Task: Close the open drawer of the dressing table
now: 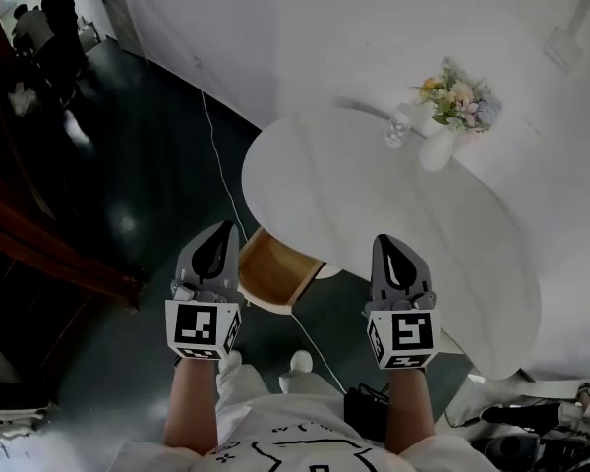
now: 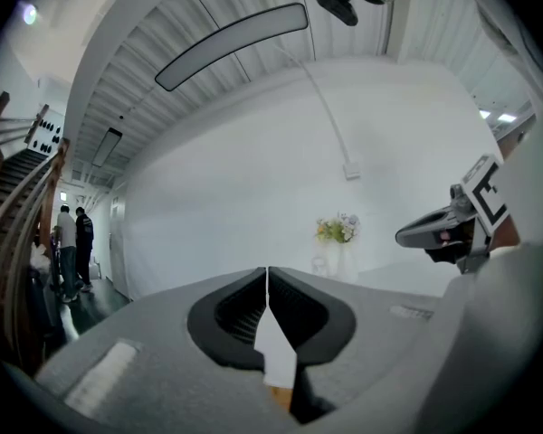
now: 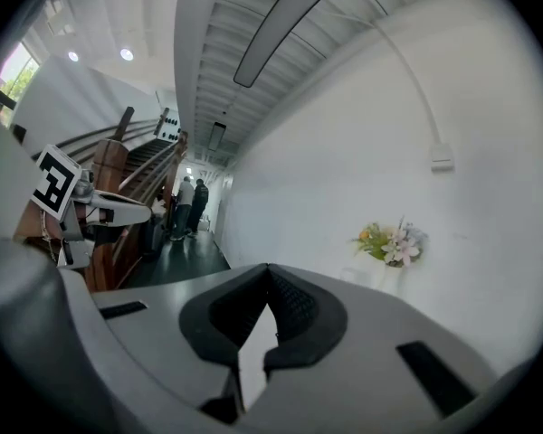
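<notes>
Left gripper point(image 1: 219, 236), fingers point(image 2: 240, 310) together, near open drawer point(image 1: 265, 268); vase point(image 1: 438, 148) beyond.

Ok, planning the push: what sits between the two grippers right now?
In the head view, the open drawer juts from the white table, nearer the left gripper than the right gripper.

Open drawer point(image 1: 273, 271) (wooden) beside left tool point(image 1: 220, 228)
</notes>
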The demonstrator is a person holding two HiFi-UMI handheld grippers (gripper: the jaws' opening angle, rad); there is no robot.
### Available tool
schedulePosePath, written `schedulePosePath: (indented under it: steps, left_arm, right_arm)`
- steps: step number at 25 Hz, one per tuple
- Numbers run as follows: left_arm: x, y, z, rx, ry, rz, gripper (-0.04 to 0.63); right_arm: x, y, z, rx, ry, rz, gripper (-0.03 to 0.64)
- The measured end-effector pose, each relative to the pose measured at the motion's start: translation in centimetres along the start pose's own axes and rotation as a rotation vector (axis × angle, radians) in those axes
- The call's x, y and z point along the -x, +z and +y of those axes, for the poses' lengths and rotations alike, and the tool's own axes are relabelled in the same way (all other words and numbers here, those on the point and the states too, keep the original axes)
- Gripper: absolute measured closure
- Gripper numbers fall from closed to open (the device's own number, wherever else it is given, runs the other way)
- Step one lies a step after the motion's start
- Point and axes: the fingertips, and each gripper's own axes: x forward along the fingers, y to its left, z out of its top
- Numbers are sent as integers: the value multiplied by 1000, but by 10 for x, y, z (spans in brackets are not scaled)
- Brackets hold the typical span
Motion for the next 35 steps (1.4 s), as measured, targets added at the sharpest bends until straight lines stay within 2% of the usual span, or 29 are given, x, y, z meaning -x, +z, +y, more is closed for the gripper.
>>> schedulePosePath:
  steps: [6,16,22,28,35]
  left_arm:
    - [-19,0,5,-5,-125,-14,577]
    - [-24,-25,32,-12,-339,5,577]
    - [-16,-50,42,-6,-451,28,577]
    - [-7,-83,44,7,-527,54,577]
    - [2,-130,48,40,-564,89,577]
  right_arm:
    - [8,2,6,-19,-124,21,621]
    - [17,-14,65,-54,-283,103,621]
    - [18,-34,111,-88,-335,166,621]
    - [16,-71,154,-137,-351,230,621]
    - [3,-129,198,-242,-333,306,621]
